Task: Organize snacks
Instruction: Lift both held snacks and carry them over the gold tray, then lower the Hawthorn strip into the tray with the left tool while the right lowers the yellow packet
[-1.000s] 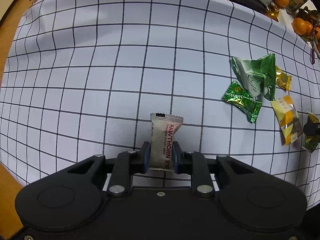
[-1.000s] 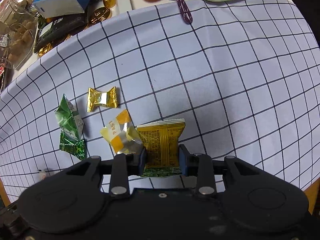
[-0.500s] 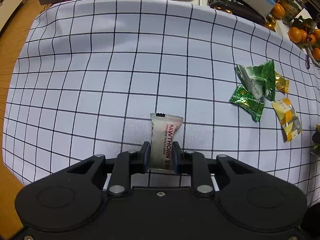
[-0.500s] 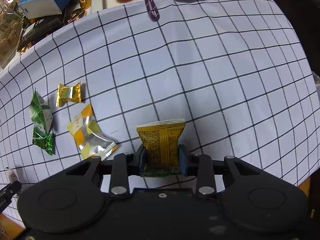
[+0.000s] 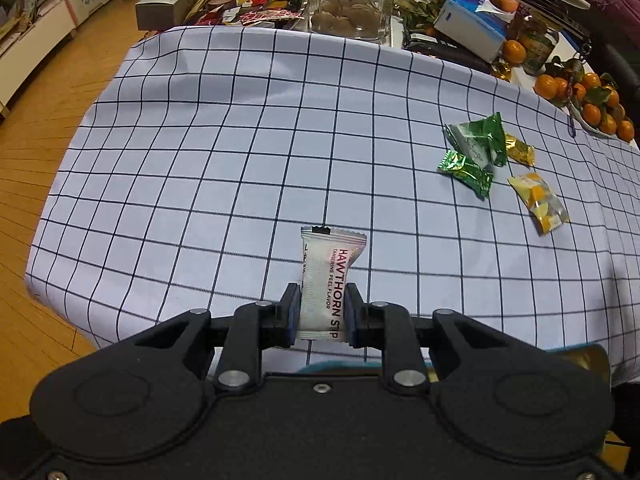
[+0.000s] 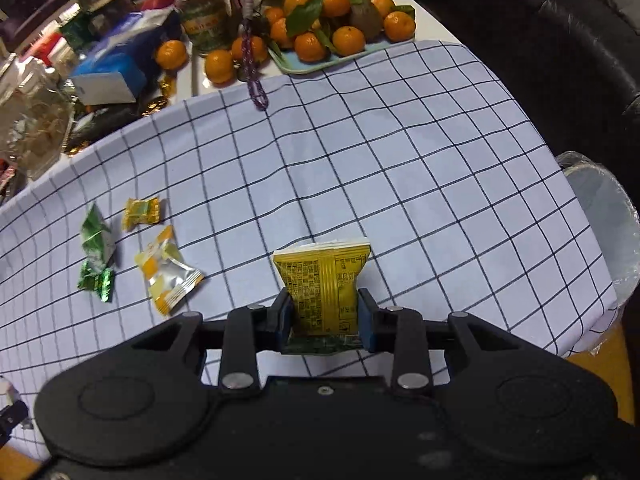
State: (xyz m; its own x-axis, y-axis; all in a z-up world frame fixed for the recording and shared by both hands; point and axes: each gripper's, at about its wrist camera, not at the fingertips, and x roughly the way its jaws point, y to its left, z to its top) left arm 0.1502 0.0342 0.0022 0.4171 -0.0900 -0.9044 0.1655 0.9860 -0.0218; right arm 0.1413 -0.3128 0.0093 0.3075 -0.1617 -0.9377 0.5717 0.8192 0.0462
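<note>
We've got the left gripper [image 5: 321, 312] clamped on a white hawthorn strip pack [image 5: 328, 284], held upright above the checked cloth [image 5: 240, 160], w/ both pads pressing its sides. The right gripper [image 6: 326, 312] grips a yellow snack packet [image 6: 324, 286] the same way (printed back facing us), also lifted off the cloth. Four loose snacks lie together on the cloth, right of centre in the left view: a green-white pouch [image 5: 478, 140], a small green candy [image 5: 466, 172], a gold candy [image 5: 519, 148] and a yellow-white pack [image 5: 538, 202]. Tangerines on a tray [image 6: 332, 28] sit at the far edge.
</note>
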